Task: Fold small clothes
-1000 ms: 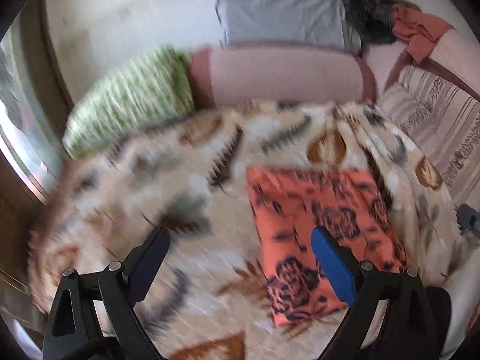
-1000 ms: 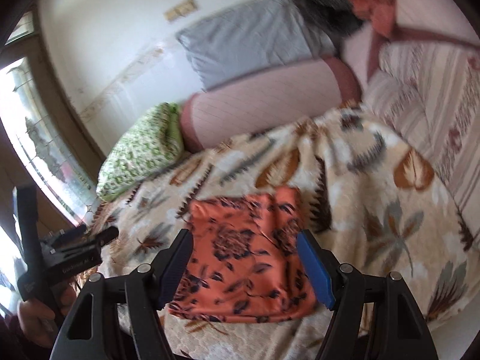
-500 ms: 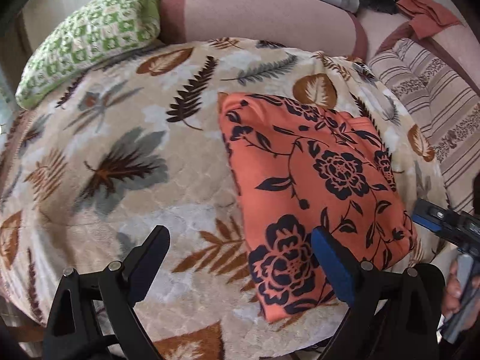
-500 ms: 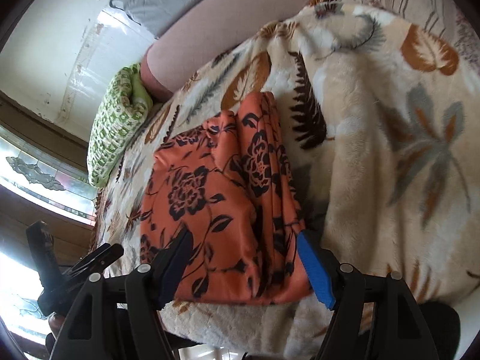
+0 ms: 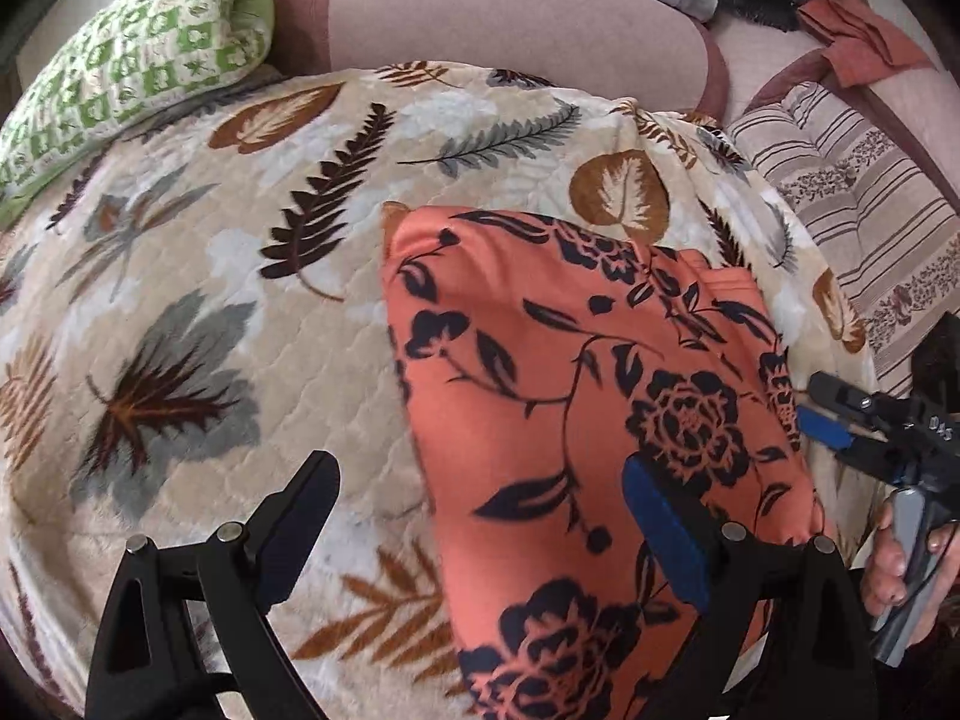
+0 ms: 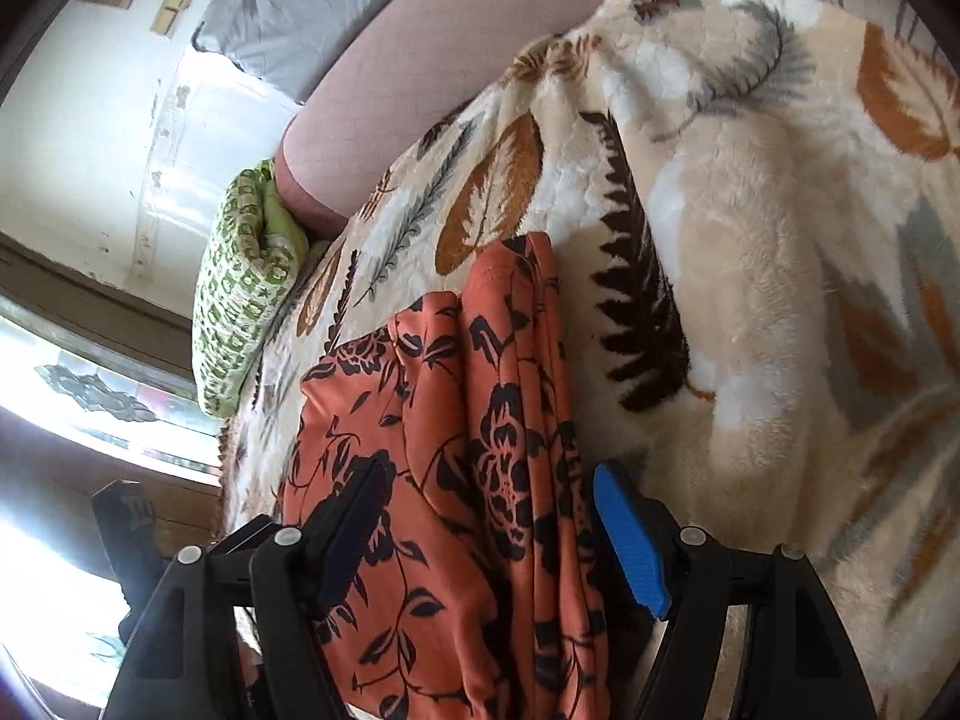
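Orange floral garment is lying on the leaf-patterned blanket, just ahead of both grippers, and it is already folded into a rough rectangle with layered edges on the right gripper's side. The blanket is covering the bed under both tools, with a pink bolster and a green checked pillow far ahead of the left gripper.

Compared with a second ago, both cameras are coming much closer and lower to the cloth: before, the garment was small and blurred in the middle distance, and now it is filling the space in front of the fingers. The left gripper is hovering with its jaws spread wide, its blue finger over the near left part of the garment and the black finger over bare blanket. The right gripper is also spread wide and holding nothing, with the stacked right edge of the garment lying between its fingers.

I am judging that the approach is ending and a grasp of the near edge is being prepared, probably for one more fold. The thin fabric layers may be slipping apart if only the top one is pinched.
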A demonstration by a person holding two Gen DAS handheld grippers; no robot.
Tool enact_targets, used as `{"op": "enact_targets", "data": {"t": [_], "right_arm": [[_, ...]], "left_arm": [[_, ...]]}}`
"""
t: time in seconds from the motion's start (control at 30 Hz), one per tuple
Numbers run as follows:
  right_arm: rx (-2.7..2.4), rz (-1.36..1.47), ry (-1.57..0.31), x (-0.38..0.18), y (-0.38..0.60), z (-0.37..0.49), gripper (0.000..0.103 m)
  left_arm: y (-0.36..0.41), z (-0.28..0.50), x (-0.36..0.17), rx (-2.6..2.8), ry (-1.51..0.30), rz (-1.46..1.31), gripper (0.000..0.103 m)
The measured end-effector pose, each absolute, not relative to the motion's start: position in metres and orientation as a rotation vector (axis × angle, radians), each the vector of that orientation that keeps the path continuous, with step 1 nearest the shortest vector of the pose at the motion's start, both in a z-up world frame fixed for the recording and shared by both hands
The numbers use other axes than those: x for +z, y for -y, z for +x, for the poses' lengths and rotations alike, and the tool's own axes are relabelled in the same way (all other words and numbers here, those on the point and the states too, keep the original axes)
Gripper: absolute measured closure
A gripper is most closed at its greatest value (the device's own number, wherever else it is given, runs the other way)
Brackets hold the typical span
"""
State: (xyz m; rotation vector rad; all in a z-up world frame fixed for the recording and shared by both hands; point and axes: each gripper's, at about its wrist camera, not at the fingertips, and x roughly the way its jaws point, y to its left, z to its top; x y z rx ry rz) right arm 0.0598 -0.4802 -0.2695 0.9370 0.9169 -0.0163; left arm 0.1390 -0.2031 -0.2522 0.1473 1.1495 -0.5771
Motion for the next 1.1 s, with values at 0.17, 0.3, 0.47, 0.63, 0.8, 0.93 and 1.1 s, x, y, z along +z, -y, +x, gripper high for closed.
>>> {"op": "enact_targets", "data": {"t": [0.17, 0.3, 0.47, 0.63, 0.8, 0.93, 1.1], "right_arm": [[-0.017, 1.020, -0.904, -0.281, 0.493, 0.064, 0.028], [0.000, 1.084, -0.914, -0.292, 0.497, 0.069, 0.028], [0.021, 1.137, -0.914, -0.301, 0.498, 0.072, 0.028], [0.050, 1.164, -0.928, -0.310, 0.495, 0.074, 0.028], [0.068, 1.138, -0.941, -0.309, 0.487, 0.076, 0.028], [0.073, 1.136, -0.940, -0.310, 0.487, 0.074, 0.028], [0.077, 1.117, -0.940, -0.306, 0.487, 0.067, 0.028]], "left_arm": [[0.214, 0.140, -0.259, -0.618, -1.159, 0.142, 0.008], [0.220, 0.141, -0.268, -0.657, -1.192, 0.120, 0.008], [0.216, 0.144, -0.270, -0.676, -1.193, 0.076, 0.008], [0.224, 0.143, -0.273, -0.661, -1.192, 0.105, 0.008], [0.228, 0.140, -0.276, -0.634, -1.194, 0.120, 0.008], [0.226, 0.138, -0.274, -0.602, -1.198, 0.119, 0.008], [0.223, 0.127, -0.257, -0.550, -1.111, 0.169, 0.008]]}}
